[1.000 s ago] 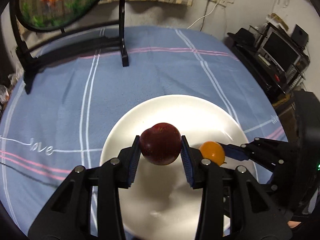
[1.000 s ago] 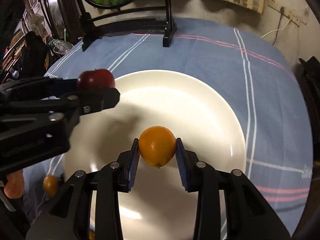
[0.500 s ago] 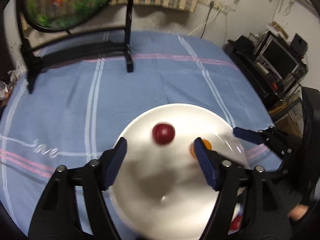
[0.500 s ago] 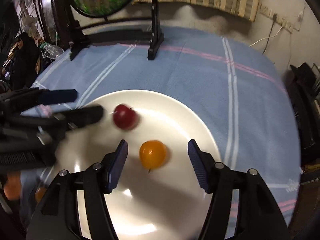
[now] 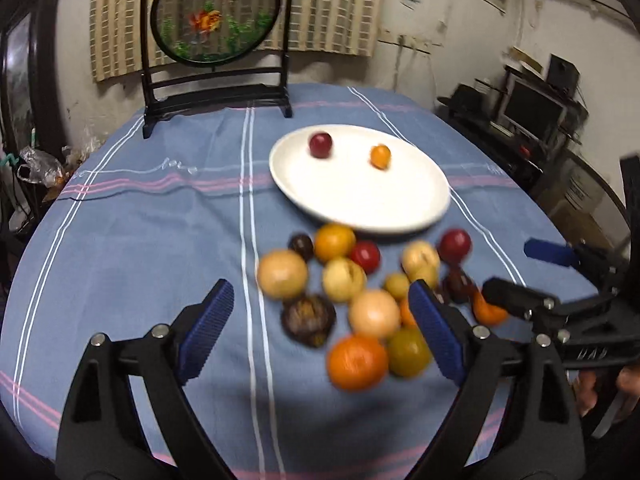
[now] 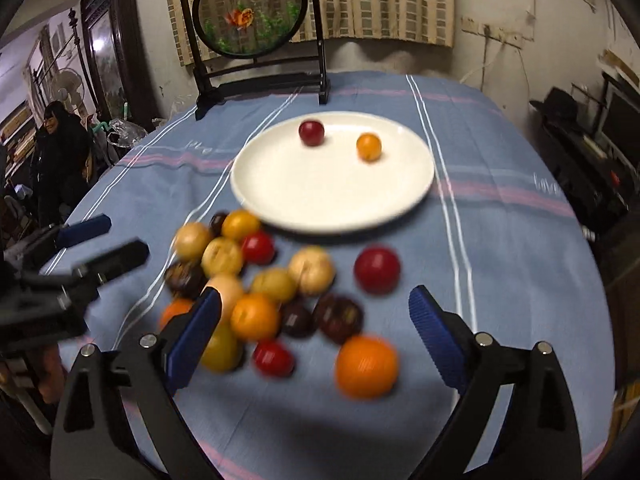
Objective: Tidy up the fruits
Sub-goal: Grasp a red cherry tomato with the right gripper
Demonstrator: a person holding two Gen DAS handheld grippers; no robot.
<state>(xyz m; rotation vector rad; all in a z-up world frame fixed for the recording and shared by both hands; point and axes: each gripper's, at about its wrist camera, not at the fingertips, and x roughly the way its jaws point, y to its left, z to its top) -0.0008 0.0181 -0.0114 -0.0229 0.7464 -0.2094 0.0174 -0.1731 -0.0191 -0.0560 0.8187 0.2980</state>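
Grippers: left [image 5: 320, 322], right [image 6: 314, 330] | jaws just opened, empty | tilted down over fruit pile [image 5: 360, 292]

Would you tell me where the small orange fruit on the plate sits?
In both views, the small orange fruit lies on the white plate's far right part, beside the dark red fruit.

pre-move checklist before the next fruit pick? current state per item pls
1. Left gripper empty, jaws wide after just opening: ok.
2. Right gripper empty, jaws wide after just opening: ok.
3. Red fruit and small orange fruit lie apart on the white plate: ok.
4. Plate has bare room for more: ok.
5. Fruit pile on the blue cloth is within view of both grippers: ok.
6. A clean single target: cannot tell; the fruits crowd together and the frames are blurred. The lone red fruit at the pile's edge looks easiest.
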